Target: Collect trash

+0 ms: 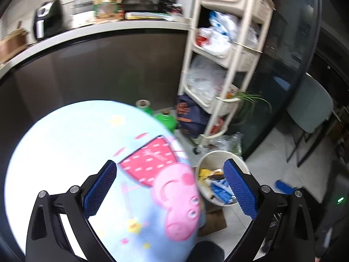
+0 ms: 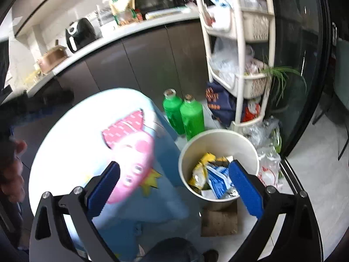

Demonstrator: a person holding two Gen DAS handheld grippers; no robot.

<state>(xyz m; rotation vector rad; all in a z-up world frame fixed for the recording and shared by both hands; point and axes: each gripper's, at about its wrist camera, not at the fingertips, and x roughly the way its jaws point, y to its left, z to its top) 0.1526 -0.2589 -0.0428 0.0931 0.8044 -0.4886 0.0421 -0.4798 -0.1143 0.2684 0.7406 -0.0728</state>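
A white round trash bin stands on the floor beside a small round table with a pink cartoon pig print. The bin holds yellow and blue wrappers. It also shows in the left wrist view, with the wrappers inside. My right gripper is open and empty, held above the table edge and the bin. My left gripper is open and empty, over the table with the bin to its right.
Two green bottles stand on the floor behind the bin. A white shelf cart full of plastic bags stands at the right next to a dark glass door. Cardboard lies under the bin. A dark cabinet runs behind.
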